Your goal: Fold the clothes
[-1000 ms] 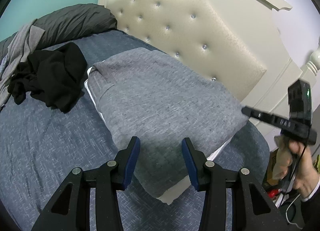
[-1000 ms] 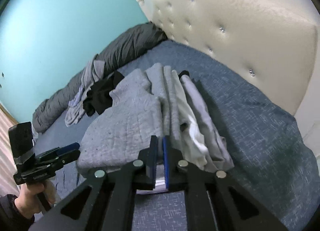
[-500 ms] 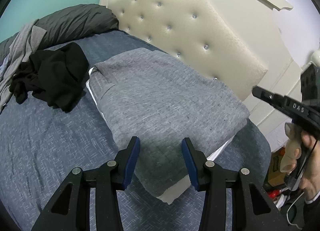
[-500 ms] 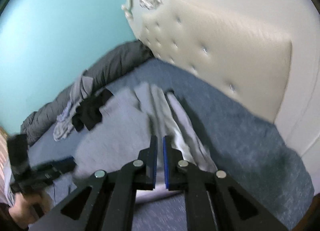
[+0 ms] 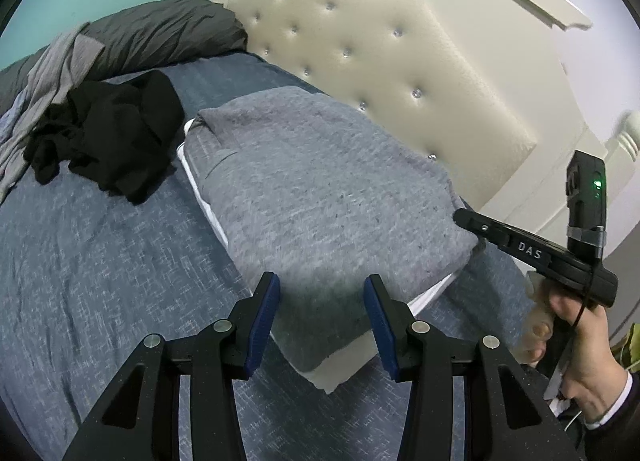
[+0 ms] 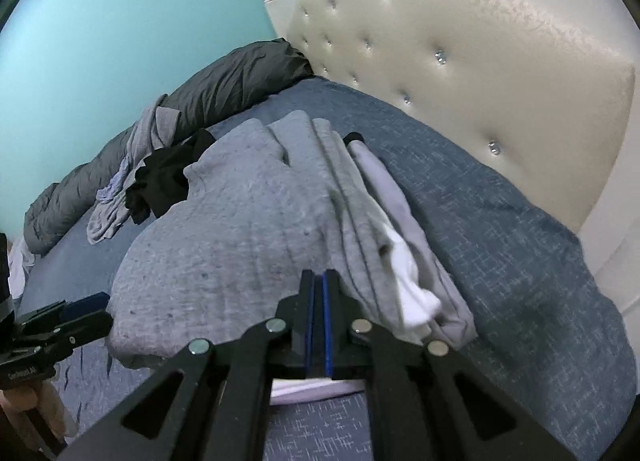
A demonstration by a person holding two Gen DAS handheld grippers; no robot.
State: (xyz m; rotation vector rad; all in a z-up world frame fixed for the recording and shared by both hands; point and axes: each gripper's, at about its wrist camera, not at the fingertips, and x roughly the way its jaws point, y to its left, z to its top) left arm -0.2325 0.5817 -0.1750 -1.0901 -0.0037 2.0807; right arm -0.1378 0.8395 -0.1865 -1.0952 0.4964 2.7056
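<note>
A folded grey knit top (image 5: pixel 320 181) lies on a stack of folded clothes whose white edges (image 5: pixel 432 293) show below it. In the right wrist view the grey top (image 6: pixel 224 241) has grey and white folded layers (image 6: pixel 404 261) along its right side. My left gripper (image 5: pixel 320 281) stands open over the stack's near corner, nothing between its pads. My right gripper (image 6: pixel 319 275) is shut and empty above the stack's near edge. Seen from the left, the right gripper (image 5: pixel 460 217) has its tip at the top's right edge. The left gripper (image 6: pixel 92 301) sits left of the stack.
A crumpled black garment (image 5: pixel 108 133) and a loose grey one (image 5: pixel 52 69) lie left of the stack. A dark duvet (image 5: pixel 160 37) runs along the teal wall. The padded cream headboard (image 5: pixel 380 61) stands behind. Blue bed sheet (image 5: pixel 100 261) surrounds the stack. A hand (image 5: pixel 580 341) holds the right gripper.
The right gripper swung up and away from the stack, then came back down to its right edge, and its narrow gap closed. The left gripper kept still.
</note>
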